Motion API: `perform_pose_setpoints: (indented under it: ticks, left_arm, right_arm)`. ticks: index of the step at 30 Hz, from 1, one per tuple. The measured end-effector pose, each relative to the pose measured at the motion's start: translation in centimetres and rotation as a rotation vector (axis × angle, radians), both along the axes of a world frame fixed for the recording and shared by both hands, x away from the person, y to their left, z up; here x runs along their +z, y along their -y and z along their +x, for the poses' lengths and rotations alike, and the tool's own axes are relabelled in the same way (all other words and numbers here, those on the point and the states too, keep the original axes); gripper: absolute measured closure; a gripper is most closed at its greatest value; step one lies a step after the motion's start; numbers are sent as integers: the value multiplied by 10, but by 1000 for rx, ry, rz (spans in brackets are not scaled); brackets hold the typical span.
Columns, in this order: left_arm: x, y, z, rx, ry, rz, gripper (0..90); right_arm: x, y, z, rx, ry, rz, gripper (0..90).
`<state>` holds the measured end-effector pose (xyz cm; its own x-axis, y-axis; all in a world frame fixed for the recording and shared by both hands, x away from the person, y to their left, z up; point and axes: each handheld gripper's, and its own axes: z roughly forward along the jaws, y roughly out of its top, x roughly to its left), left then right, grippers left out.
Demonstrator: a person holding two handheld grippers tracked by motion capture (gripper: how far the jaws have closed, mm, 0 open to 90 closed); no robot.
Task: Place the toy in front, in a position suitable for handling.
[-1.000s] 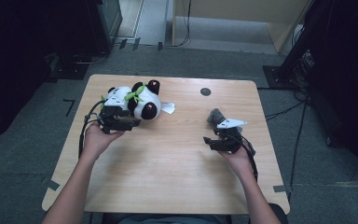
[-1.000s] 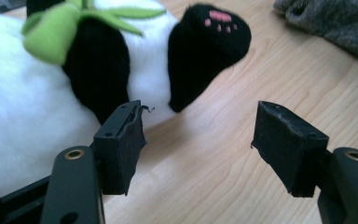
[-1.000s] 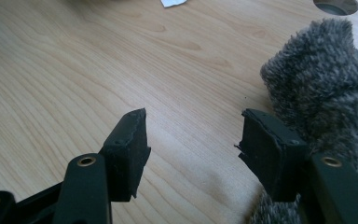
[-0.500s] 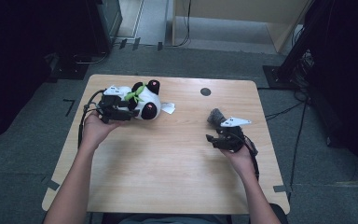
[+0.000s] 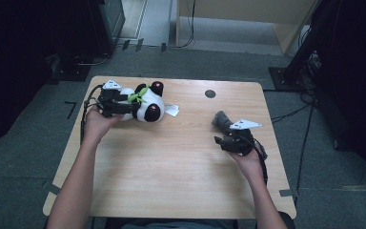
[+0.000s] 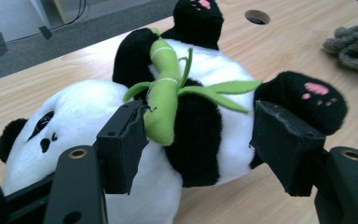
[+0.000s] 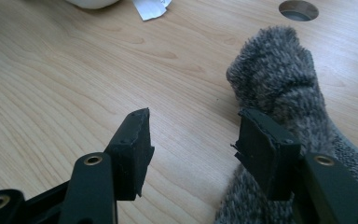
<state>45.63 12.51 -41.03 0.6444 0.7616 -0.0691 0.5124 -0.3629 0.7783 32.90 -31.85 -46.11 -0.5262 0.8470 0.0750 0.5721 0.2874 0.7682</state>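
A black-and-white panda plush [image 5: 145,102] with a green bamboo sprig [image 6: 165,93] lies on its back at the far left of the wooden table [image 5: 171,181]. My left gripper [image 5: 125,107] reaches in from the left. In the left gripper view it [image 6: 200,121] is open, its jaws straddling the panda's [image 6: 205,135] belly, one by the bamboo, one by a black leg. A grey fuzzy sock [image 5: 220,119] lies at the right. My right gripper [image 5: 222,137] sits just in front of it, open. Bare wood shows between the jaws [image 7: 194,121], and the sock [image 7: 279,79] lies under the right one.
A white fabric tag [image 5: 171,110] sticks out from the panda toward the table's middle. A round cable hole [image 5: 210,93] sits near the far edge. The sock [image 6: 354,44] shows at the right of the left gripper view. Dark equipment and cables ring the table.
My left hand has moved away from me and to the left, bringing its gripper up alongside the panda, which has stayed put. The right hand and the sock have hardly moved.
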Motion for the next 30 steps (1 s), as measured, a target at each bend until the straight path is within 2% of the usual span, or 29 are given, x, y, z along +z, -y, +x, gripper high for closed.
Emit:
perform_pose_setpoints:
  ticks: [4,7,9,12,14,17,19,21,23,27,30]
  left_arm:
    - [-6,0,6,10,-21,-6,337]
    - [-5,0,6,15,2,1,335]
    - [-4,-1,6,23,14,-12,343]
    - [-9,1,9,18,7,2,366]
    - [-12,3,10,16,-2,-10,371]
    - [-16,3,13,7,-24,-47,409]
    - [-22,6,15,-9,-50,-41,437]
    - [-25,9,14,-9,-34,-19,453]
    - [-25,10,14,-1,-33,-18,476]
    - [-26,6,16,-18,-56,-49,572]
    - [-26,4,16,-29,-76,-77,615]
  right_arm:
    - [1,4,0,-18,5,-3,445]
    - [6,6,-4,-24,36,8,446]
    - [8,6,-5,-26,52,11,448]
    - [6,6,-4,-24,50,2,449]
    - [6,6,0,-29,45,-5,449]
    - [6,8,4,-40,45,-11,449]
    - [5,11,6,-53,39,-19,449]
    - [3,15,9,-62,34,-25,456]
    - [2,20,11,-77,28,-23,461]
    - [2,29,15,-121,22,8,469]
    - [1,33,18,-134,20,30,477]
